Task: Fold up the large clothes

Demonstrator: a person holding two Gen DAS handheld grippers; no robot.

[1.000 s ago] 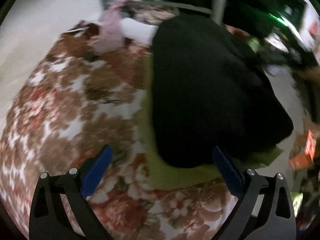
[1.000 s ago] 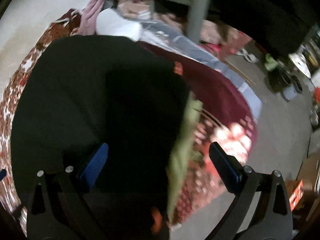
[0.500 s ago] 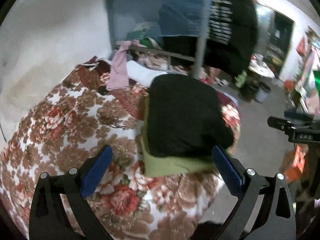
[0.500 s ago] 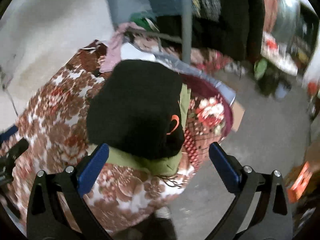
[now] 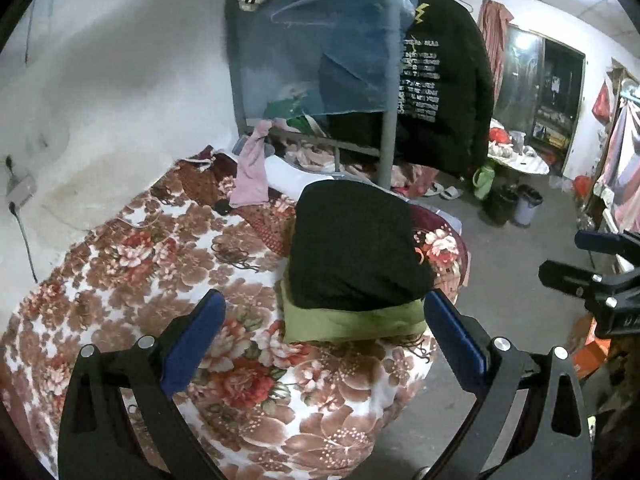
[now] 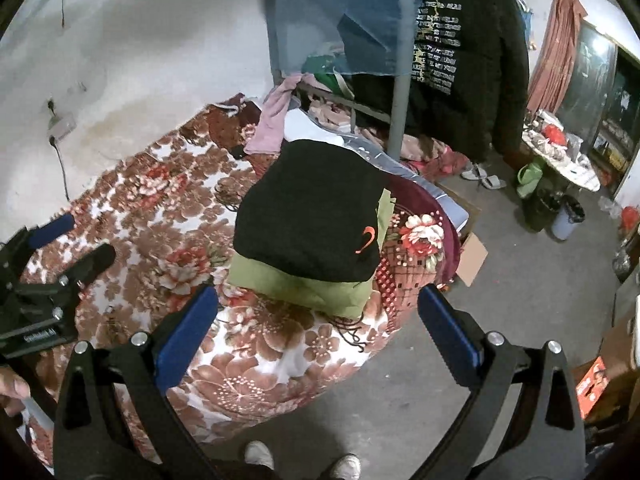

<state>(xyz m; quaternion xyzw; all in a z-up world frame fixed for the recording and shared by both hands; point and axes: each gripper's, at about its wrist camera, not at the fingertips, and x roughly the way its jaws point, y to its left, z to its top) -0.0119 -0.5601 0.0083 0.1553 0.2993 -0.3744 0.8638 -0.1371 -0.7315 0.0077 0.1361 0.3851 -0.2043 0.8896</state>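
Floral blanket (image 5: 132,264) covers the bed; near its edge a folded black garment (image 5: 352,244) lies atop a folded green one (image 5: 352,322), perhaps a sweatshirt. Left gripper (image 5: 324,340) and right gripper (image 6: 316,328) hover spread wide, holding nothing.

- Right gripper (image 6: 318,330): jaws spread wide, empty, above the floral blanket (image 6: 168,240).
- Folded black garment (image 6: 312,208) stacked on folded green garment (image 6: 296,284).
- Left gripper (image 6: 74,238) at far left, apart from the stack.

folded top (image 5: 352,248) on folded garment (image 5: 352,322) | both on blanket (image 5: 160,264) | post (image 5: 387,132) behind
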